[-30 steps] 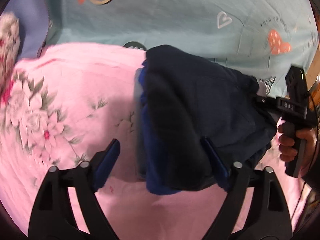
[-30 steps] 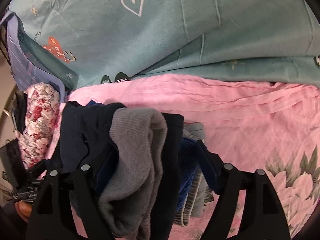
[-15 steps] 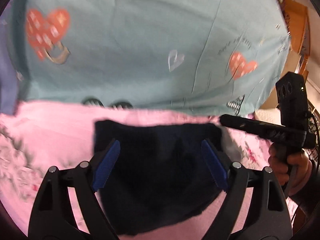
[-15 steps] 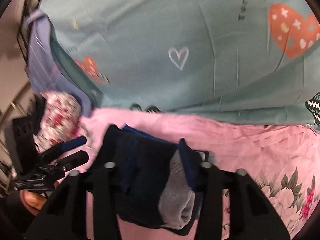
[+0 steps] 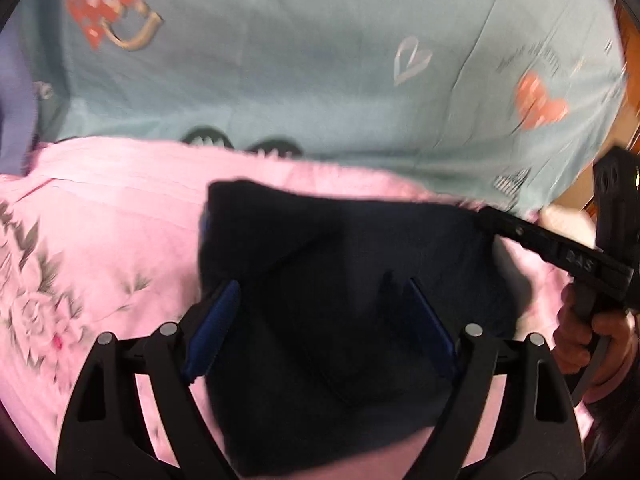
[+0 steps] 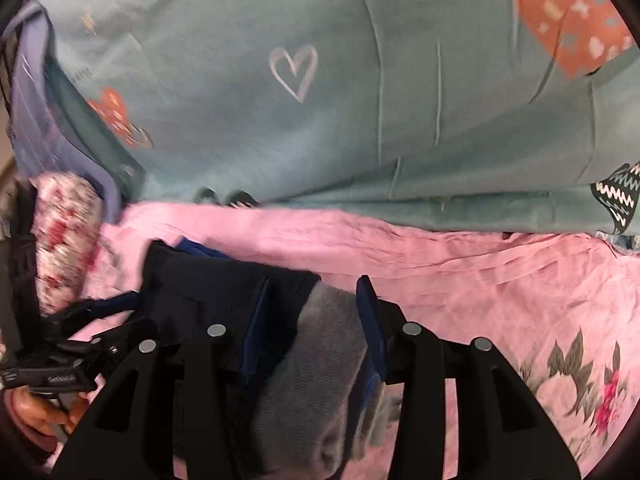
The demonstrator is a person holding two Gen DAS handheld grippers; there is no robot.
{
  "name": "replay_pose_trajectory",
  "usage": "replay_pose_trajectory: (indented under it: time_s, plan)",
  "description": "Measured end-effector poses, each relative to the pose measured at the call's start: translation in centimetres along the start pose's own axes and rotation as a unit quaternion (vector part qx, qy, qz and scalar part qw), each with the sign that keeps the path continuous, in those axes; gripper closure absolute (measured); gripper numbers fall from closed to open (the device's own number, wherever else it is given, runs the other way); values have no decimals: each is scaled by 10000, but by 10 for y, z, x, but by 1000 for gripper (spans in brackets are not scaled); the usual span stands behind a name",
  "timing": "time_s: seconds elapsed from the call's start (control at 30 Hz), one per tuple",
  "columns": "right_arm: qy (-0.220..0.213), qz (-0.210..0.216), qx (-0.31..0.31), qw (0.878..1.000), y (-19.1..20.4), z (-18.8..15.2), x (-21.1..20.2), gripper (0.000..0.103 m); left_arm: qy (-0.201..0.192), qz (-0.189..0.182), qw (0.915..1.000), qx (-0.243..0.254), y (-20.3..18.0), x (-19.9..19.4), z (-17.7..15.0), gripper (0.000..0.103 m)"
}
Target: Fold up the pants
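Observation:
The folded dark navy pants point(image 5: 340, 280) lie as a compact bundle on the pink floral sheet point(image 5: 100, 248). My left gripper point(image 5: 320, 320) is open, its blue pads point(image 5: 216, 316) straddling the bundle's near part. In the right wrist view the pants point(image 6: 208, 284) show with a grey waistband point(image 6: 316, 360) at the near end. My right gripper point(image 6: 316, 320) has its jaws closed partway on that grey waistband. The right gripper also shows in the left wrist view point(image 5: 520, 232), its fingers against the bundle's right edge. The left gripper shows at the lower left of the right wrist view point(image 6: 100, 316).
A teal quilt point(image 5: 320, 60) with heart prints lies beyond the pink sheet. A red-and-white floral cushion point(image 6: 64, 232) and a lilac cloth point(image 6: 32, 112) sit at the left of the right wrist view. Wooden furniture point(image 5: 632, 52) shows at far right.
The bundle has been turned and set lower on the sheet. My right gripper's jaws have narrowed onto the grey waistband. My left gripper now straddles the bundle from the near side, still open.

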State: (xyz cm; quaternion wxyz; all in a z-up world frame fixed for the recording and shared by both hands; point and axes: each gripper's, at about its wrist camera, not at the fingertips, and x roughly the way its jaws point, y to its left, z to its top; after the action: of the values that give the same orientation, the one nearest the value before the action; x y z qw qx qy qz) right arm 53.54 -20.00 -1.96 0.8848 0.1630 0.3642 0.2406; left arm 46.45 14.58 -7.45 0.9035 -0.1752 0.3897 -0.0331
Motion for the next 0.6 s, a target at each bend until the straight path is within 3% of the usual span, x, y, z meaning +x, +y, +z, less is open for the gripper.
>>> replay_pose_trajectory:
  time_s: [0.13,0.23,0.3,0.37,0.43,0.47,0.6]
  plan:
    - [-158,419,119,9989,13,-20,-39,59,82,-145,9998,134,-11,-14,-21,14]
    - [442,-32,1,9990,14,-46,-9,59,458,246,9976,467,-18,15,-45,13]
    - [792,-370,76,9961,3,-66,18,39,453,554,9942,806,-27,24,-54,11]
    - [869,-96,929,9918,-17,-70,16,36,567,710,9916,920,-37,17,-48,11]
    - [678,120,1310,9890,-18,-65,-7,36,484,701,9933,776,-40,-3,-41,10]
    - [424,146,1258,9910,-13,-64,-24,36,382,723,9943,686,-42,-16,-39,4]
    - [-90,-223,653,9976,26,-71,-93,32,53,847,9959,312,-51,-78,-40,2]
